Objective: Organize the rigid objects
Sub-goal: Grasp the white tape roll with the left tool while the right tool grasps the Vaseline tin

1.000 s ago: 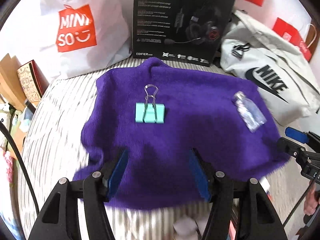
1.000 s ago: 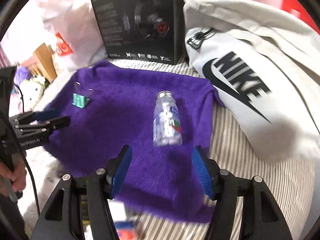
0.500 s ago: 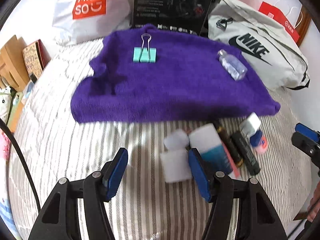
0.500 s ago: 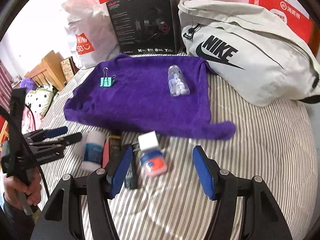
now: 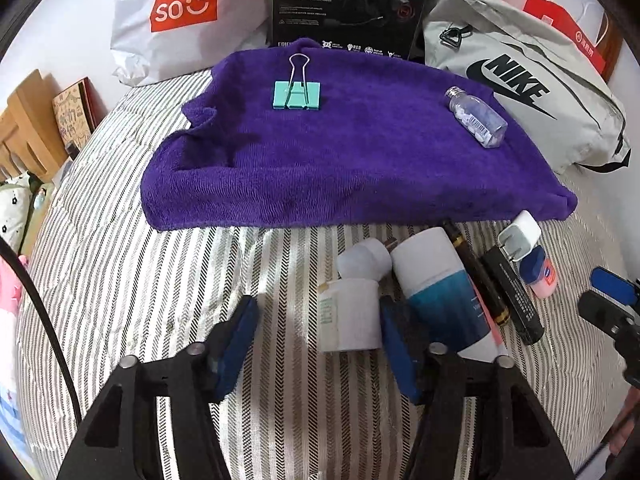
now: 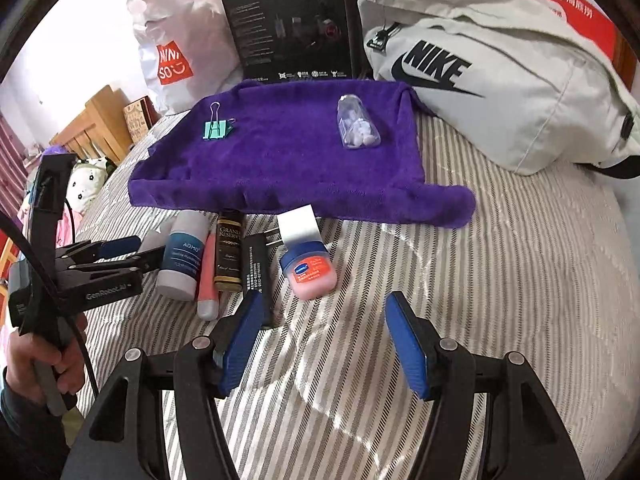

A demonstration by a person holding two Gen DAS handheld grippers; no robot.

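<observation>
On the striped bed, a purple towel (image 5: 352,168) carries a teal binder clip (image 5: 297,95) and a clear pill bottle (image 5: 476,120). In front of it lies a cluster: a small white bottle (image 5: 352,312), a white and blue bottle (image 5: 440,288), a dark slim bottle (image 6: 230,256), a black bar (image 6: 256,268), a white plug (image 6: 298,226) and a pink jar (image 6: 309,272). My left gripper (image 5: 318,340) is closing around the small white bottle, which lies against the right finger; the left pad stands clear. My right gripper (image 6: 322,340) is open just short of the pink jar.
A black headset box (image 5: 352,4), a white shopping bag (image 5: 180,20) and a grey Nike bag (image 6: 500,80) line the back. Wooden furniture (image 6: 100,120) and soft toys sit at the left. A hand (image 6: 36,360) holds the left gripper (image 6: 140,252).
Both grippers have drawn back from the towel to the cluster on the striped bedding. The left fingers have narrowed a little around the small white bottle.
</observation>
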